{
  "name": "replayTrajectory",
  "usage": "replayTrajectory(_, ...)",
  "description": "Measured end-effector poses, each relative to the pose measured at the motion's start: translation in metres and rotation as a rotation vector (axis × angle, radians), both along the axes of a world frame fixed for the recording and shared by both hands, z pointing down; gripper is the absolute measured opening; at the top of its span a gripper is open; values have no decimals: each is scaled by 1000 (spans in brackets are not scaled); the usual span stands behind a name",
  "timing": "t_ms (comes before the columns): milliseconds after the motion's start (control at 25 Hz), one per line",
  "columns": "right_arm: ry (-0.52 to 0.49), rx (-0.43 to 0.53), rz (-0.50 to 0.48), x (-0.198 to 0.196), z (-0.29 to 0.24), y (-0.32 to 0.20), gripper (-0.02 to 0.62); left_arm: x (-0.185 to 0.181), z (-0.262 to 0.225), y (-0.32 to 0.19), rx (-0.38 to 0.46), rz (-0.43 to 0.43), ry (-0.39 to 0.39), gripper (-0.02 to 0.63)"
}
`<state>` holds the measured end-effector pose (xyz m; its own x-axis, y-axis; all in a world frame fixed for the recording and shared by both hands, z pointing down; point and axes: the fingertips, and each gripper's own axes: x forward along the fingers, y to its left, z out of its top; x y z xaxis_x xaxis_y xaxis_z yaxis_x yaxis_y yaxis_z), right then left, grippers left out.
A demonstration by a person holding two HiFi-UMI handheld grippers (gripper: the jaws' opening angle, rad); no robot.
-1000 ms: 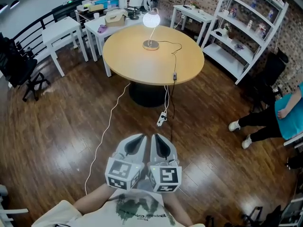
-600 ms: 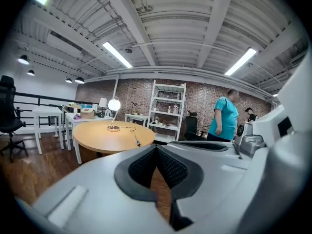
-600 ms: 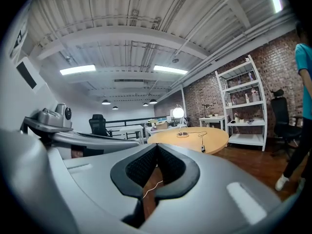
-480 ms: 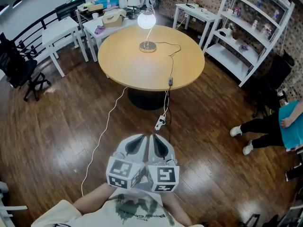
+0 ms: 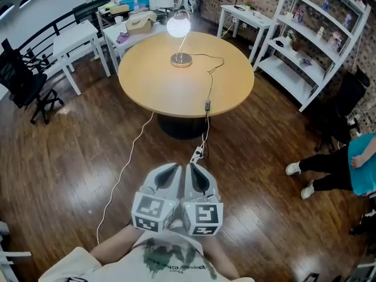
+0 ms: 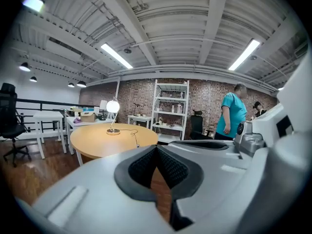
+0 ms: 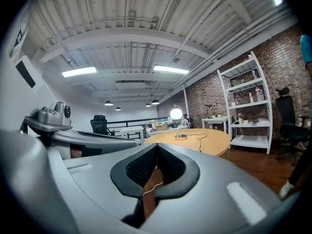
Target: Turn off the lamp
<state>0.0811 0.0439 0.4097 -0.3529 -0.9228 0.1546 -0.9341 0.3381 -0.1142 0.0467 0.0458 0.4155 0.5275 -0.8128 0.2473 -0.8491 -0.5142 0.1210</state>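
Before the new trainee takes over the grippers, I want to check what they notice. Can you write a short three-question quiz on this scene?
1. True or false: the lamp is lit.
2. Where does the lamp stand?
A. on the far side of the round table
B. on the floor beside the power strip
C. on the white shelf unit
3. Fill in the blank: the jaws of the left gripper and the right gripper are both ____, with nothing held between them.

Key: 1 true; 2 A; 3 shut.
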Motion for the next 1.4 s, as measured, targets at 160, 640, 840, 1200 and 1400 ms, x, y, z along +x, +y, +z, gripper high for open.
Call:
replayTrajectory(160, 8, -5, -5, 5, 3, -13, 0, 4, 1, -14, 7, -7, 1, -5)
replayTrajectory(640, 43, -12, -6, 11, 18, -79, 0, 13, 19, -83, -5, 6, 35, -5)
replayTrajectory(840, 56, -28, 6, 9, 23, -120, 0, 13, 24, -125, -18, 19, 42, -5)
replayTrajectory(1200, 82, -74, 40, 8, 36, -191, 0, 9, 35, -197, -63, 45, 50, -5)
replayTrajectory(1400, 97, -83, 57, 3, 43, -222, 0, 5, 44, -228, -82, 62, 62, -5)
